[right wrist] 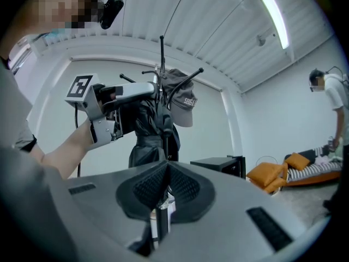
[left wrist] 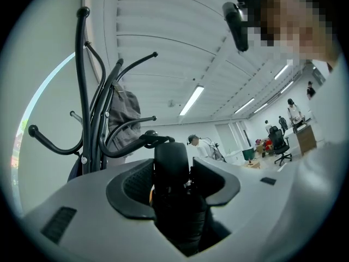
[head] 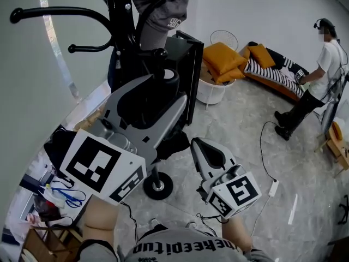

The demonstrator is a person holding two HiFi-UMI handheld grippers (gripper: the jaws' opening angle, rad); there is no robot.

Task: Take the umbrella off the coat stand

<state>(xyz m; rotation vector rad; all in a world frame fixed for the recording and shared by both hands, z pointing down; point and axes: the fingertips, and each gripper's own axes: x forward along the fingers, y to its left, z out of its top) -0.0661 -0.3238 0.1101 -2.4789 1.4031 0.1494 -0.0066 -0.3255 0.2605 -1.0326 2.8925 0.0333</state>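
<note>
Left gripper view: clamps the black umbrella (left wrist: pixel 173 168) by its handle in the left hand-held gripper (head: pixel 155 94), close against the coat stand (left wrist: pixel 82 91), near a grey cap (right wrist: pixel 182 105) on a hook. Holds the right hand-held gripper (right wrist: pixel 162 168) lower, apart from the stand, jaws pressed together on nothing.

This looks like a large open-plan office or lab hall with a home corner staged inside it. A white slatted ceiling (left wrist: pixel 163 31) carries long strip lights (left wrist: pixel 191 100), and the floor (head: pixel 245 130) is polished pale stone, with a power strip (head: pixel 272 188) lying loose on it. Far back stand office chairs (left wrist: pixel 282 144) and several people (left wrist: pixel 294 112). Nearer, home furniture sits by bare white walls — a daybed (head: pixel 275 76) with orange cushions (head: pixel 223 59), a white basket (head: pixel 212 91) and a coat stand (head: pixel 120 15) — beside a person (head: pixel 324 64) wearing a headset.
</note>
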